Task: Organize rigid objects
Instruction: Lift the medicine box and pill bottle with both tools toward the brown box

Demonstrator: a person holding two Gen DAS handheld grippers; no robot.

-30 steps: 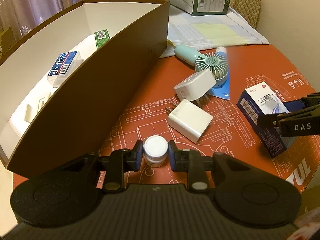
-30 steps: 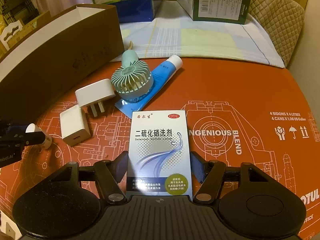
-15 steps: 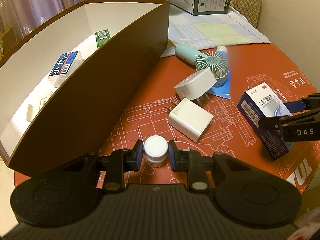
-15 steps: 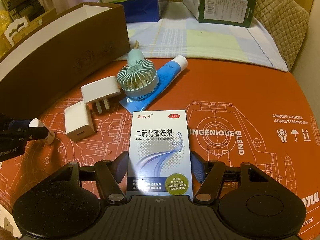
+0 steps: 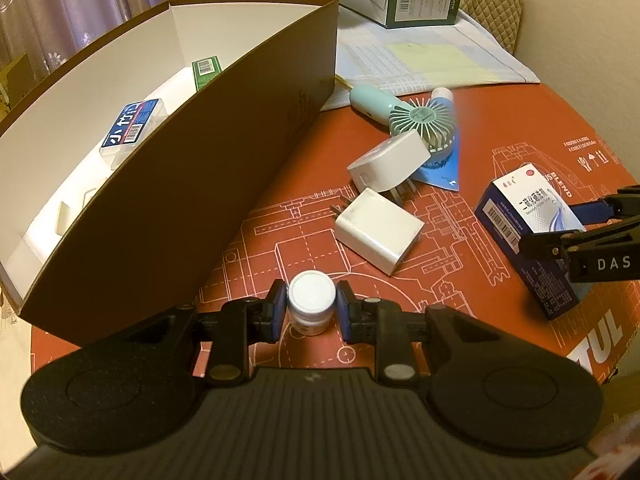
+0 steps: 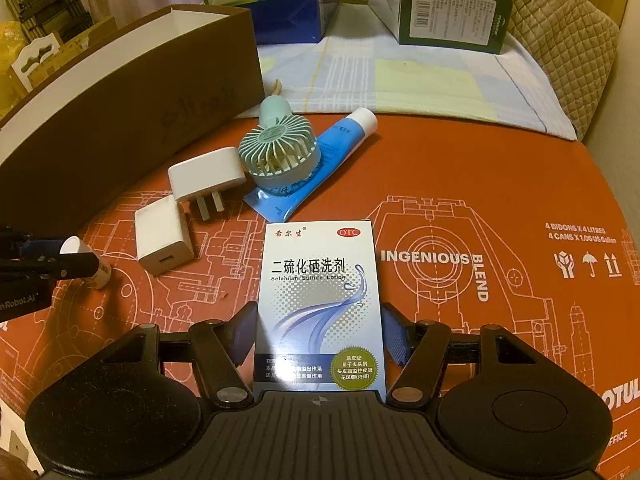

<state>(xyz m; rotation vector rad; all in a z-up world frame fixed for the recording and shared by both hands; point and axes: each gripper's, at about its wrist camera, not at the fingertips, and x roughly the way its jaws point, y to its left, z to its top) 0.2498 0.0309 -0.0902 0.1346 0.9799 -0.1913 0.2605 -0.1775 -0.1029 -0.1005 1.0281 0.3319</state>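
My left gripper point(image 5: 312, 306) is shut on a small white-capped bottle point(image 5: 312, 300), held upright just above the orange table beside the long brown box point(image 5: 224, 152). My right gripper point(image 6: 320, 340) is shut on a blue and white medicine box point(image 6: 320, 296); this box also shows in the left wrist view point(image 5: 528, 220). The bottle shows at the left in the right wrist view point(image 6: 82, 258). Two white chargers point(image 5: 378, 230) point(image 5: 390, 164), a mint hand fan point(image 5: 416, 120) and a blue tube point(image 6: 320, 156) lie on the table between the grippers and the box.
Inside the brown box lie a blue-labelled clear case point(image 5: 134, 130), a green packet point(image 5: 206, 70) and small white items point(image 5: 66, 216). A checked cloth point(image 6: 420, 76) with green cartons point(image 6: 452, 12) covers the far side. The table edge point(image 5: 600, 360) is close on the right.
Both grippers have risen slightly with their loads and drifted a little; the medicine box sits higher above the table. The objects on the table have not moved.
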